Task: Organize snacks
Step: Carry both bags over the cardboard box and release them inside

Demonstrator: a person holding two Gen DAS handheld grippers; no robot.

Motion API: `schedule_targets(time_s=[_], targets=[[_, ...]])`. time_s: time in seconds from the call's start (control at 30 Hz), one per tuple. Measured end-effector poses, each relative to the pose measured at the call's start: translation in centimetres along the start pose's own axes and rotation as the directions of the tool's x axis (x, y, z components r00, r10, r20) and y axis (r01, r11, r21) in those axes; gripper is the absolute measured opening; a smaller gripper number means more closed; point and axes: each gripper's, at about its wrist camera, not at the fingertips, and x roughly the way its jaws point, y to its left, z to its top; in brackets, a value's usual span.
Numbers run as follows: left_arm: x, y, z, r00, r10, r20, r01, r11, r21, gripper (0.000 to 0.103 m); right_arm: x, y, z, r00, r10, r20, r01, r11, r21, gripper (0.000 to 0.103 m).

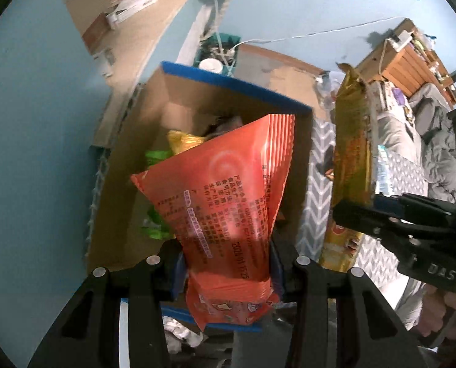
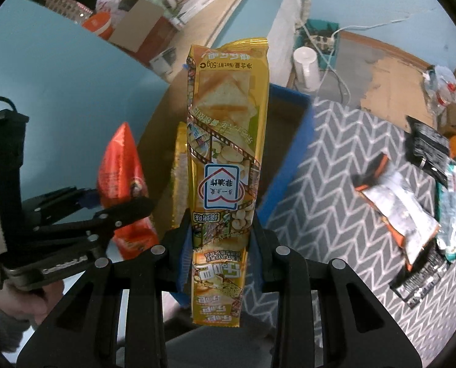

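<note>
My left gripper (image 1: 228,263) is shut on an orange-red snack bag (image 1: 225,184), held above an open cardboard box with a blue rim (image 1: 237,87). Yellow (image 1: 182,141) and green (image 1: 156,156) packets lie inside the box. My right gripper (image 2: 222,245) is shut on a tall yellow snack packet (image 2: 228,141), with the box's blue wall (image 2: 292,141) behind it. In the left wrist view the right gripper (image 1: 378,205) holds the yellow packet (image 1: 352,141) upright to the right of the box. The right wrist view shows the left gripper (image 2: 117,205) with the orange bag (image 2: 120,165) at the left.
Right of the box, a grey chevron mat (image 2: 335,159) carries a white-and-orange packet (image 2: 396,208), a black packet (image 2: 427,150) and a teal one (image 2: 451,202). Another yellow packet (image 1: 341,245) lies on the mat by the box. A white roll (image 2: 304,64) and cables stand behind.
</note>
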Motion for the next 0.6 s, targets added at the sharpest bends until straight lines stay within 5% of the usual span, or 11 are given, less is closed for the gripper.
schedule_targets(time_s=[0.6], targets=[[3.1,3.3,0.8,0.999,0.028,-0.042,-0.029,1.0,-0.01,0.047,5.3,2.3,2.5,0.996,0.034,-0.077,-0.03,0.998,0.05,0.036]])
